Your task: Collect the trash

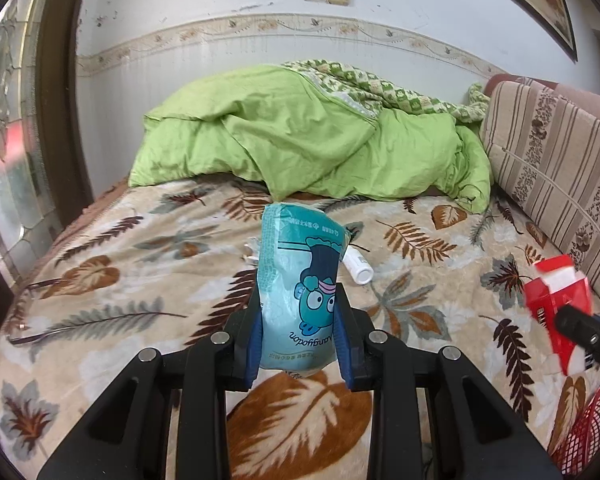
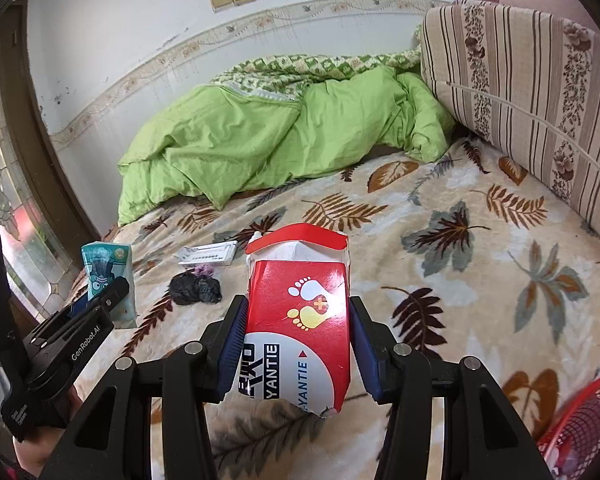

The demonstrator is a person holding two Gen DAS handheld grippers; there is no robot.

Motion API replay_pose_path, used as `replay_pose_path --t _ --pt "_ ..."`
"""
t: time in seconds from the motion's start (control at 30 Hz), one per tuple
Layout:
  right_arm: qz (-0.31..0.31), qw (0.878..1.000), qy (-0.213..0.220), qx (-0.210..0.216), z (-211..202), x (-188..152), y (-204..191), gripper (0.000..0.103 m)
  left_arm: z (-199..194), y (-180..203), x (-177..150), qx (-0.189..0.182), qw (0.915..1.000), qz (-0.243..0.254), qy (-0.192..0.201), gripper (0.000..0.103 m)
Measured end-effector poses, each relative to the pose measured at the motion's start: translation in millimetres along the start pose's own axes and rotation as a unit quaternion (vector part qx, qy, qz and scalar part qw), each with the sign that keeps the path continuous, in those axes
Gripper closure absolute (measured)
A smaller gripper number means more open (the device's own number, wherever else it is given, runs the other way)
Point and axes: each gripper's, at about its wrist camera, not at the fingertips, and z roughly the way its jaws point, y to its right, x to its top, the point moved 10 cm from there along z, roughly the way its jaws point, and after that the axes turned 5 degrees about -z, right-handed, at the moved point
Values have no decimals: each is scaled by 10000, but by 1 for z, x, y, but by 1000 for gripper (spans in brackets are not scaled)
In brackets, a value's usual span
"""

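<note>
Carrying both pieces of trash looks like the step in hand: the left tool (image 1: 298, 344) is clenched on a teal tissue pack (image 1: 300, 292), and the right tool (image 2: 298, 354) is grasping a red carton (image 2: 300, 320) between its blue pads, both lifted clear of the bed (image 2: 480, 280). My guess is the next move is swinging them over to the red mesh basket (image 2: 584, 424), which peeks in at about 4 o'clock of the right wrist view, then letting go above its opening without clipping the rim. More junk waits on the leafy blanket: a crumpled black bag (image 2: 196, 289) at roughly 10 o'clock from the carton, a flat white box (image 2: 208, 255) just beyond it, and a small white bottle (image 1: 358, 266) at around 1 o'clock from the pack in the left view. The tissue pack is soft plastic, upside down, with a cartoon face, squished a bit at the sides. The carton has its top flaps open, a footprint logo, and a torn bottom corner, so it probably crushes easily.
</note>
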Motion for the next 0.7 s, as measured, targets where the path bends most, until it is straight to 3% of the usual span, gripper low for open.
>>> replay_pose_path --t 0.7 --pt "-222 9963 458 687 -76 12 -50 50 -87 -3 -1 281 9990 264 227 74"
